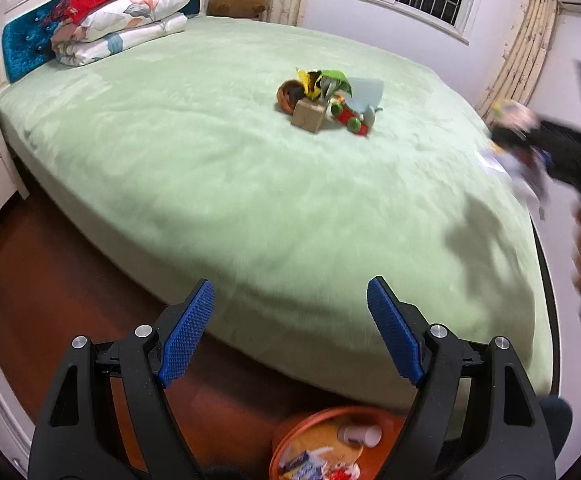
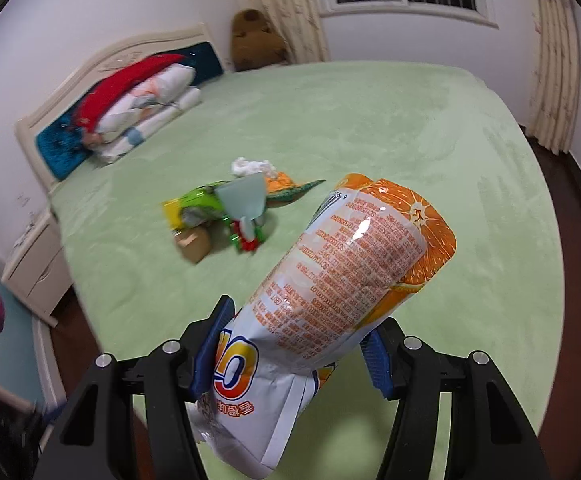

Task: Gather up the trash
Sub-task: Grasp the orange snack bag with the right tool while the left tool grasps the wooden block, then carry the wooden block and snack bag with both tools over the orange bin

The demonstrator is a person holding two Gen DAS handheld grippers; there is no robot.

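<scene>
Several scraps fill the orange bin (image 1: 290,436); right gripper (image 2: 296,344) clamps a snack bag (image 2: 342,276), left gripper (image 1: 290,320) spread apart

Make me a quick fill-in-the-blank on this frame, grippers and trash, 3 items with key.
1. The right gripper is shut on an orange-printed snack ____.
2. The left gripper holds nothing; its jaws are ____.
3. The trash pile lies on the ____ bed cover.
4. The orange bin stands on the ____ beside the bed.

Missing words: bag; open; green; floor
</scene>
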